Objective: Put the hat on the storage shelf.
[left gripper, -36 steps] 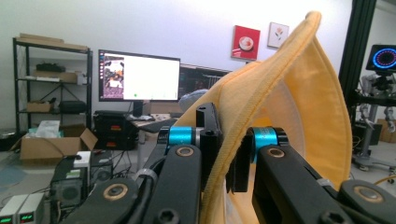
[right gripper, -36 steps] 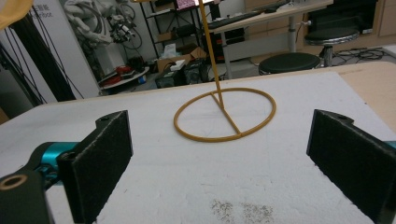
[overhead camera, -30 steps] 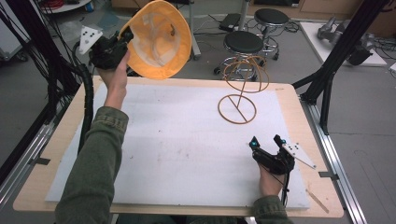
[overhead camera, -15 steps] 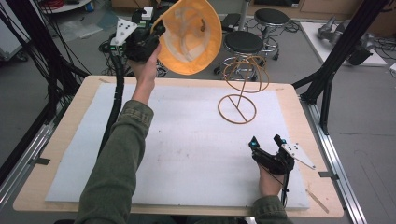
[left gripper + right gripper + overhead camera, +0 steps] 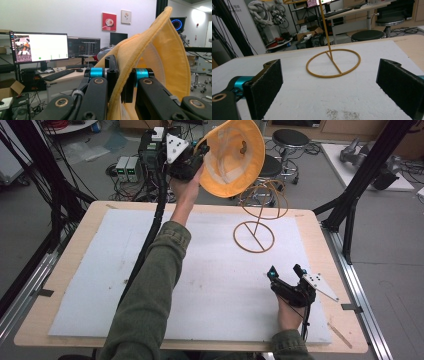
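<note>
high view: a yellow cap is held aloft beyond the table's far edge, its brim pinched between the pads of the left gripper. a wire stand is set near the far right corner. the right gripper is rested near the front right corner, jaws spread wide and empty.

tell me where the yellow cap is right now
In the high view the yellow cap is held up in the air past the table's far edge, clamped by its edge in the left gripper, just above and left of the wire hat stand.
</note>
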Action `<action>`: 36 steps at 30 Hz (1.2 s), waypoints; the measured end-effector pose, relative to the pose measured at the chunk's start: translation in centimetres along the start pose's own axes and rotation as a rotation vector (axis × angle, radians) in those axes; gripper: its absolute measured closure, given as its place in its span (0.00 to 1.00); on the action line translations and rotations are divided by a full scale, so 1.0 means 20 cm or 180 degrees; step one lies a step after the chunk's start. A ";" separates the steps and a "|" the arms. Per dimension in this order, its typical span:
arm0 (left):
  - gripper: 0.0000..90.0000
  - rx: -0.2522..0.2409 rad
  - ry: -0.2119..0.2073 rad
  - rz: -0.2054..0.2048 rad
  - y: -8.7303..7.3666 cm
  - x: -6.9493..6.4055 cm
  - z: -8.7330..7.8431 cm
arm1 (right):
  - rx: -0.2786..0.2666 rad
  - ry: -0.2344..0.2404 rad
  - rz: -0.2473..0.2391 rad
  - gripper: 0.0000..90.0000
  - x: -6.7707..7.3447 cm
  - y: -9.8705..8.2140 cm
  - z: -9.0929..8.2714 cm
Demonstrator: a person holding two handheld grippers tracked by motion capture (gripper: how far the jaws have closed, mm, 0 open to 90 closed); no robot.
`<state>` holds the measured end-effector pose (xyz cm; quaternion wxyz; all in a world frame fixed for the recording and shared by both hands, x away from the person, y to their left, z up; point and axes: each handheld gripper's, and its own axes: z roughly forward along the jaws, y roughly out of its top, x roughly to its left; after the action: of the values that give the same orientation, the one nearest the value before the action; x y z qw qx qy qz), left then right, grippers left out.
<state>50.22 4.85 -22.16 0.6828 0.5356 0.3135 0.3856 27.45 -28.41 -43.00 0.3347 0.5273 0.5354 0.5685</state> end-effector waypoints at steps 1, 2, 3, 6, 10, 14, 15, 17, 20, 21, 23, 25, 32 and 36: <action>0.95 -0.0014 0.0005 -0.0009 0.00 -0.02 0.02 | 0.0012 -0.0005 0.0029 0.06 0.00 0.00 0.00; 0.95 -0.0024 0.0004 -0.0010 -0.01 -0.04 0.03 | -0.0008 -0.0001 0.0039 0.06 0.00 0.00 0.00; 0.95 -0.0039 0.0023 0.0010 -0.01 -0.06 0.04 | -0.0028 -0.0002 0.0038 0.06 0.00 0.00 0.00; 0.95 -0.0046 0.0107 0.0125 -0.01 -0.12 0.08 | -0.0036 -0.0008 0.0054 0.06 0.00 0.01 -0.01; 0.95 -0.0049 0.0192 0.0159 -0.03 -0.17 0.11 | -0.0045 -0.0003 0.0054 0.06 -0.01 0.01 -0.01; 0.95 -0.0007 0.0185 0.0258 -0.05 -0.23 0.10 | -0.0043 0.0007 0.0086 0.06 0.00 0.01 -0.01; 0.95 0.0001 0.0178 0.0261 -0.05 -0.23 0.10 | -0.0049 0.0008 0.0071 0.06 -0.01 0.01 -0.01; 0.95 -0.0021 0.0147 0.0253 -0.05 -0.25 0.09 | -0.0043 0.0009 0.0083 0.06 0.00 0.01 -0.01; 0.95 -0.0053 0.0121 0.0316 -0.03 -0.27 0.07 | -0.0046 0.0004 0.0070 0.06 0.00 0.01 -0.01; 0.95 -0.0061 0.0100 0.0331 -0.03 -0.28 0.06 | -0.0043 0.0005 0.0071 0.06 0.00 0.01 -0.01; 0.95 -0.0085 0.0031 0.0362 -0.02 -0.31 0.05 | -0.0040 0.0008 0.0079 0.06 0.00 0.00 -0.01; 0.95 -0.0099 -0.0055 0.0400 -0.02 -0.34 0.04 | -0.0044 0.0004 0.0076 0.06 -0.01 0.00 0.00; 0.95 -0.0095 -0.0388 0.0467 -0.06 -0.48 0.01 | -0.0050 0.0009 0.0077 0.06 0.00 0.00 0.00; 0.94 -0.0017 -0.0670 0.0741 -0.14 -0.61 0.01 | -0.0046 0.0011 0.0065 0.06 0.00 0.00 0.00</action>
<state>44.68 -6.07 -24.67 0.6640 0.6039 0.1750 0.4047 27.41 -28.53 -42.91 0.3318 0.5293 0.5265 0.5767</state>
